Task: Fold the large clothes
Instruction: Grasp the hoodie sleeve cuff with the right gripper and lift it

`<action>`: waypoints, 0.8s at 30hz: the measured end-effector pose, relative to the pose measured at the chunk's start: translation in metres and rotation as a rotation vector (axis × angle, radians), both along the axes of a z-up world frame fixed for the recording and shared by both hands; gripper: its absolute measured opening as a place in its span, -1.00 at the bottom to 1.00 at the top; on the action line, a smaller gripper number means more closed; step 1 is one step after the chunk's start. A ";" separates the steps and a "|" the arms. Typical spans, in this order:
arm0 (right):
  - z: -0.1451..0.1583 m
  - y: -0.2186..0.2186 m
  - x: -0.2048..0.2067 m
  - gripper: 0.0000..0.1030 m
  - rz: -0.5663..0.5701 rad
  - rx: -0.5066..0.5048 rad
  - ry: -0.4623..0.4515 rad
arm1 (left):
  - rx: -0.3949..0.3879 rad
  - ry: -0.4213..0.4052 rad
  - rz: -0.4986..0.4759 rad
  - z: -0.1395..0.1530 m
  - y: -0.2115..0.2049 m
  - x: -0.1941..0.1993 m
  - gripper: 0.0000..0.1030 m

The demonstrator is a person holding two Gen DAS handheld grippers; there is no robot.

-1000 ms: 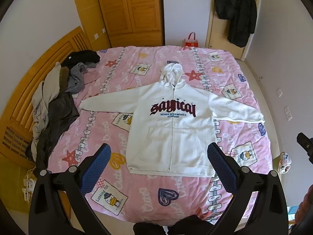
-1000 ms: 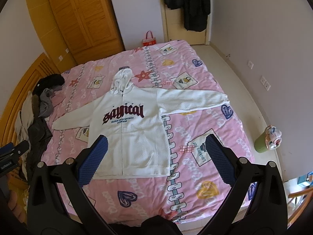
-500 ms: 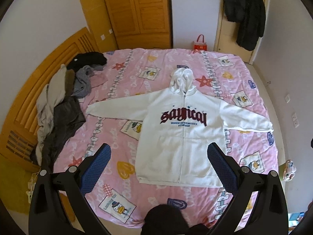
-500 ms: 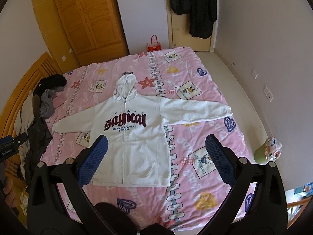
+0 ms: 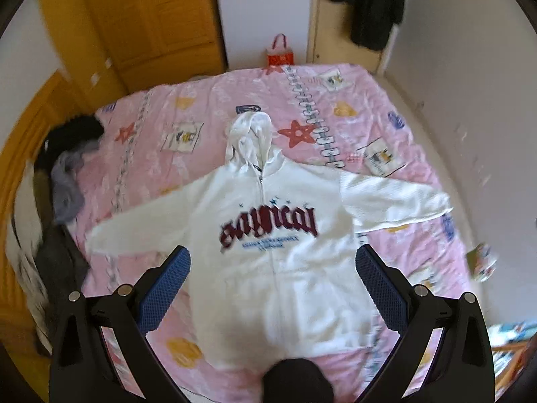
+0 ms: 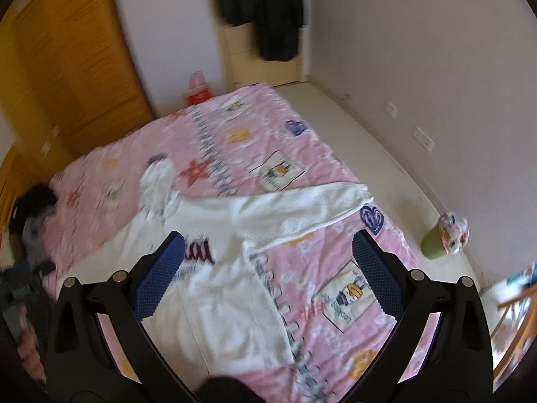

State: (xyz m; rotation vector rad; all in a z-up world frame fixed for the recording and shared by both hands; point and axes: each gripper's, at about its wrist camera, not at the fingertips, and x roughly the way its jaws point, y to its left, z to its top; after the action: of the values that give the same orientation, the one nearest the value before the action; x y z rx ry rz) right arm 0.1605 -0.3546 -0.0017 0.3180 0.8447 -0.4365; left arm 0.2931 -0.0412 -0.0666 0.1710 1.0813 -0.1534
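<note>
A white zip hoodie with dark red lettering lies flat, front up, on the pink bed, sleeves spread and hood toward the far end. My left gripper hovers open above its lower body, nothing between the blue pads. In the right wrist view the hoodie lies lower left, its right sleeve stretching toward the bed's right edge. My right gripper is open above the hoodie's right side and holds nothing. Both views are motion-blurred.
A pile of dark and grey clothes lies along the bed's left side by the wooden headboard. A black coat hangs on the far door, a red bag below. A green bin stands on the floor right of the bed.
Both grippers have moved forward and lower over the bed; the hoodie now looms larger. The right wrist view has swung to the right. Both stay open and empty.
</note>
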 end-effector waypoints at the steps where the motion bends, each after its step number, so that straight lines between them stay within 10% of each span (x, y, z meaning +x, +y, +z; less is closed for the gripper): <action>1: -0.003 -0.009 0.012 0.89 -0.036 0.014 -0.004 | 0.034 0.000 -0.016 -0.003 -0.006 0.014 0.85; 12: -0.088 -0.159 0.093 0.89 -0.344 0.178 0.049 | 0.077 0.079 -0.219 -0.045 -0.089 0.079 0.85; 24: -0.349 -0.378 0.127 0.89 -0.432 0.551 0.187 | -0.163 0.353 -0.325 -0.244 -0.299 0.125 0.85</action>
State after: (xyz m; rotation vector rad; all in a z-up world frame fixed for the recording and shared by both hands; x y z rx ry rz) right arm 0.2871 -0.7326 -0.3508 0.9924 1.0767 -0.6373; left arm 0.4181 -0.3403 -0.3103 0.1759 1.3806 -0.5790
